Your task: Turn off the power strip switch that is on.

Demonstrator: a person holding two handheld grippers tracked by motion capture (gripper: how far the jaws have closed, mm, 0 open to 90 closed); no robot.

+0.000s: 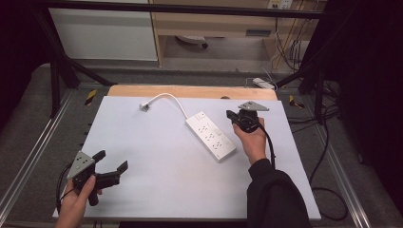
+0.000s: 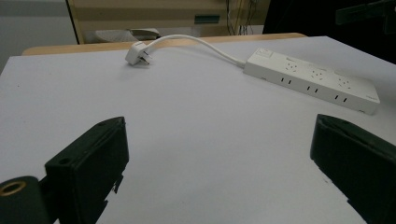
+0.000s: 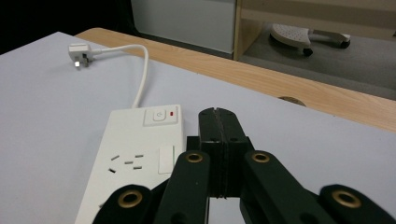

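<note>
Pale grey-white board (image 1: pixel 157 180) covers most of the wooden table (image 1: pixel 190 91), whose light timber edge shows along the far side, with dark flooring, metal rails and loose cables around it and a cream cabinet beyond. Near the middle of the board, a little toward the right, lies a white rectangular plastic power strip (image 1: pixel 210 135) set on a slant, its switch end pointing away from the person; in the right gripper view its rocker switch (image 3: pixel 161 115) with a small red mark sits at that end. From it a white cable (image 1: pixel 168 98) curves off toward the far left and ends in a white plug (image 1: pixel 145 107) lying flat on the board, well apart from the strip. The right gripper (image 1: pixel 231 114), black with a grey three-cornered plate on top, is held in the person's right hand (image 1: pixel 252 140) just beside the strip's far right corner; its jaws are pressed fully together with nothing between them, tips pointing close by the switch end but whether they touch the strip cannot be told. The left gripper (image 1: pixel 111 164), in the left hand (image 1: pixel 78 199) at the near left corner of the board, has its jaws spread wide and empty, well apart from the strip.
</note>
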